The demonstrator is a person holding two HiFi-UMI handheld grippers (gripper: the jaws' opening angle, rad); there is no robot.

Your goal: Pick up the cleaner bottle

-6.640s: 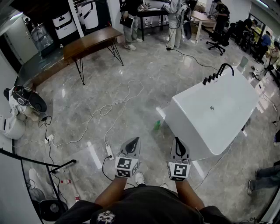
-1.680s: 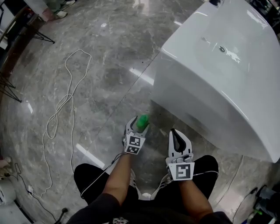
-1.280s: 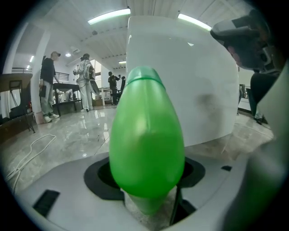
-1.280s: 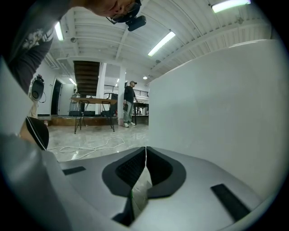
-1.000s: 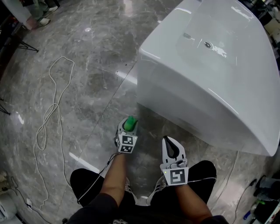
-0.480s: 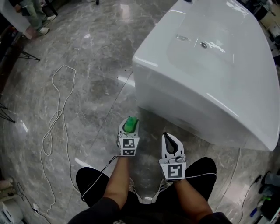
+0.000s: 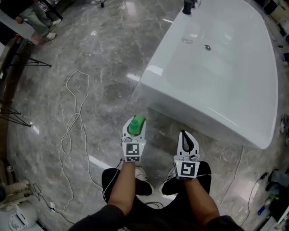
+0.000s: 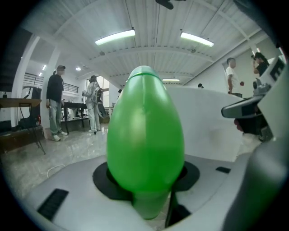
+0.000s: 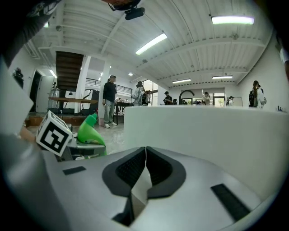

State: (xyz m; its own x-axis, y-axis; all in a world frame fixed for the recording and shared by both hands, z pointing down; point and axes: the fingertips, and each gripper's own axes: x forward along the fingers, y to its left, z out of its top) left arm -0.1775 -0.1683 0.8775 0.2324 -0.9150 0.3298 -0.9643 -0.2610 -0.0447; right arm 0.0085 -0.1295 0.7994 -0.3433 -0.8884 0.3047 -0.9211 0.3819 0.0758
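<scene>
The green cleaner bottle point(image 7: 135, 125) stands upright between the jaws of my left gripper point(image 7: 134, 128), which is shut on it and holds it well above the floor. In the left gripper view the cleaner bottle point(image 8: 145, 144) fills the middle, pinched at its lower part by the black pads. My right gripper point(image 7: 188, 142) hangs beside it to the right, shut with nothing in it; its pads point(image 9: 145, 173) meet. From the right gripper view the cleaner bottle point(image 9: 90, 130) shows at the left, next to the left gripper's marker cube.
A large white bathtub point(image 7: 235, 85) with a black tap point(image 7: 188, 6) stands just ahead to the right. A white cable point(image 7: 72, 126) loops over the grey marble floor at the left. People stand near tables at the far left point(image 7: 34, 20).
Both grippers have risen with the person standing up from a crouch; the bottle has come up off the floor in the left gripper. The bathtub now lies lower and its inside shows.
</scene>
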